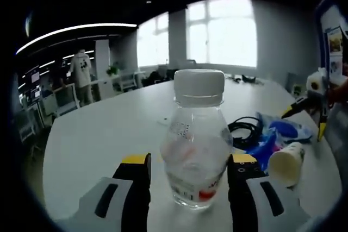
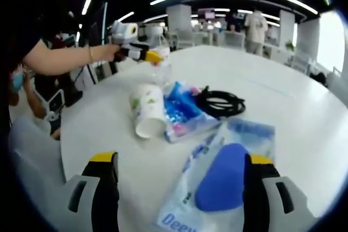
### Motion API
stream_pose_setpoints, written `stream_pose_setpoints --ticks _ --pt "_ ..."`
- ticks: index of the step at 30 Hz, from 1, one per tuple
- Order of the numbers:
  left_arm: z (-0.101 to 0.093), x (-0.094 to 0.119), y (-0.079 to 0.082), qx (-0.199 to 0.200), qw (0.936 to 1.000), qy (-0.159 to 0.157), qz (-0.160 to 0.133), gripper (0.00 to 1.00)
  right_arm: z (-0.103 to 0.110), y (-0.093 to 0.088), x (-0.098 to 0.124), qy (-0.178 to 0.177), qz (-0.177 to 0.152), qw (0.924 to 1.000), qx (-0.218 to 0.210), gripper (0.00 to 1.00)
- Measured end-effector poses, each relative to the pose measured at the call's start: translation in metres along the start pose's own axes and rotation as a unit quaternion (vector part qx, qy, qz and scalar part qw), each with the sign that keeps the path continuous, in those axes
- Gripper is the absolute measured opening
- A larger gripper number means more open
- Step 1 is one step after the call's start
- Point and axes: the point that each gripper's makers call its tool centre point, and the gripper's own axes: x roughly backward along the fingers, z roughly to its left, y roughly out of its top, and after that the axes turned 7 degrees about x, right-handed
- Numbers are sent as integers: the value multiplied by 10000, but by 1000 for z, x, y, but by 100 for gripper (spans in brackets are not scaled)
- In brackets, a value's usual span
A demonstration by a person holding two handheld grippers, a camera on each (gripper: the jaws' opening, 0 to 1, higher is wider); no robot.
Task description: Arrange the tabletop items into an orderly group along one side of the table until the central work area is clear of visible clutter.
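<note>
between open left tongs (image 1: 190,175) clear bottle (image 1: 196,145), paper cup (image 1: 286,162) beside, right tongs (image 2: 182,175) open over blue pouch (image 2: 223,179)

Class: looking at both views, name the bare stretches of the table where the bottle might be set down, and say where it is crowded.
Bare: the white table to the left of the water bottle in the left gripper view, and the far stretch beyond the black cable in the right gripper view. Crowded: the cluster of paper cup, blue packets, cable and clear bag.
</note>
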Motion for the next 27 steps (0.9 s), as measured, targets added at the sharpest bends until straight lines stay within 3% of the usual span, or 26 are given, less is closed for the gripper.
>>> stream_pose_setpoints --ticks 2,10,15,20,27 --pt "-2 2 9 89 9997 -26 -219 65 0 3 0 -5 -49 10000 -9 94" --pt "-6 9 19 115 9997 59 -214 88 5 13 -1 98 -229 9997 4 94" --pt "-11 19 19 163 9996 150 -157 99 14 29 -3 254 -472 9986 54 94" --pt "-18 28 18 179 9996 224 -76 100 17 39 -7 342 -673 9971 40 94" --pt "-28 41 21 345 9985 393 -177 100 21 53 -13 482 -971 9941 4 88"
